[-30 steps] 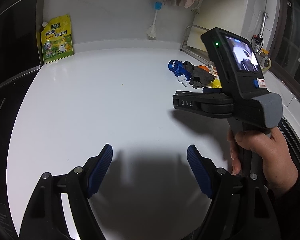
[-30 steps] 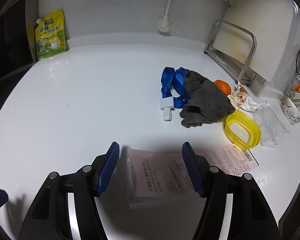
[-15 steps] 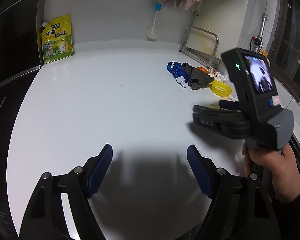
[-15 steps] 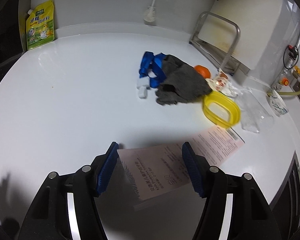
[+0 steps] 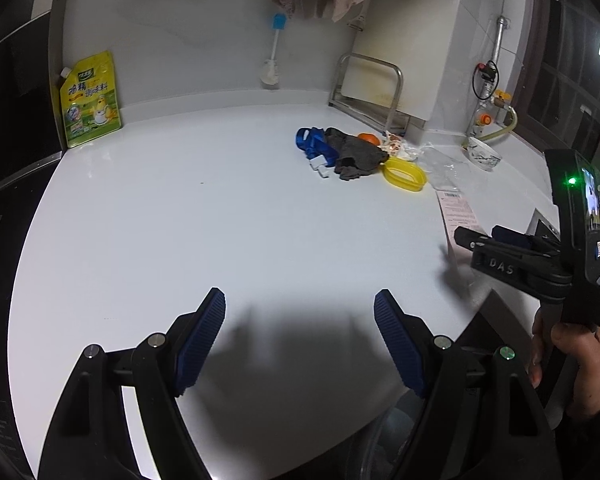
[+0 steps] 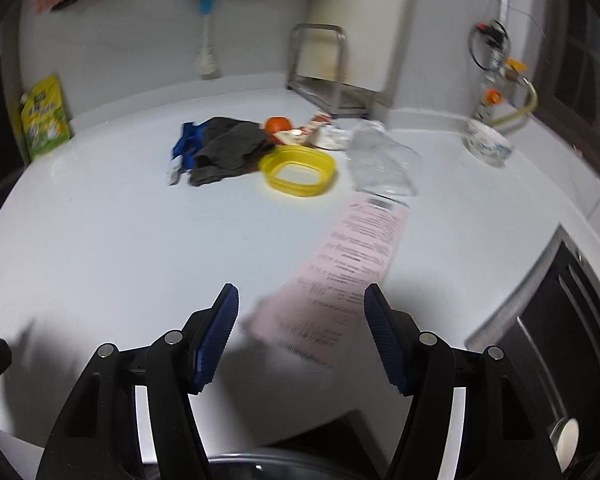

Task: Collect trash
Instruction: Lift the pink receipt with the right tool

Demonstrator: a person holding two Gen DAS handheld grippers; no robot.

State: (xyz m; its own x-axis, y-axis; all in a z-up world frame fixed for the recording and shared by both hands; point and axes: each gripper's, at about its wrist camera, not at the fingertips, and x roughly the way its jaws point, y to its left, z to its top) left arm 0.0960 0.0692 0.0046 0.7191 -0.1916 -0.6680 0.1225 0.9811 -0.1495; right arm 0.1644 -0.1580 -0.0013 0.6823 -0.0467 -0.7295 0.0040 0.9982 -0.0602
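Receipt [image 6: 340, 280] between open right gripper [image 6: 300, 336] fingers.

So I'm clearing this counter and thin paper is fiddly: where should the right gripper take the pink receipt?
Probably the near end of the receipt, which looks slightly lifted off the counter. Come in low from the front edge with the right gripper, one finger under it.
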